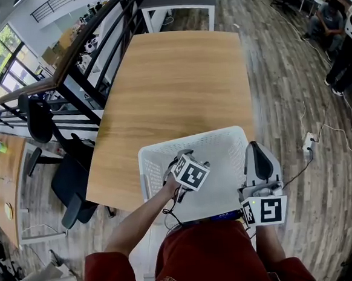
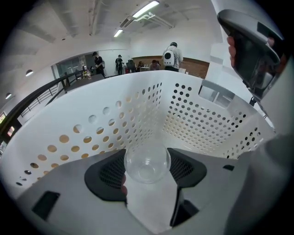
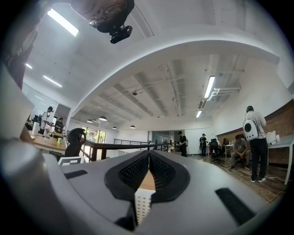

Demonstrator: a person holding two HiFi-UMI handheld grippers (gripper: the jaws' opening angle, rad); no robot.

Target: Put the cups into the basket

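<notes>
A: Entry, left side. Where does the left hand-held gripper (image 1: 189,169) sit?

B: Inside the white perforated plastic basket (image 1: 191,139), pointing steeply down, marker cube uppermost in the head view. The basket stands at the near edge of the light wooden counter (image 1: 171,76).

A: Jaw state?

B: Jaws stand wide, clamped on a clear round plastic cup (image 2: 147,164). Both black pads (image 2: 109,173) meet its sides in the left gripper view.

A: Cup location relative to the basket?

B: Within the walls; the perforated sides rise behind and on both sides of it. Whether it touches the basket floor, I cannot tell. Its round outline faces the camera, a smaller circle inside it; which end is nearer is unclear.

A: Any other cups?

B: Only this one shows in any view.

A: Right side?

B: The right hand-held gripper (image 3: 148,156) is just beside the basket's right wall, outside it, pointing roughly level. Its jaws are together, tips meeting, nothing between them. A strip of the basket wall and counter shows below the tips.

A: Surroundings?

B: Wood-plank floor (image 1: 279,68) to the right, a black office chair (image 1: 70,181) to the left of the counter, people standing and seated far back in the room.
</notes>
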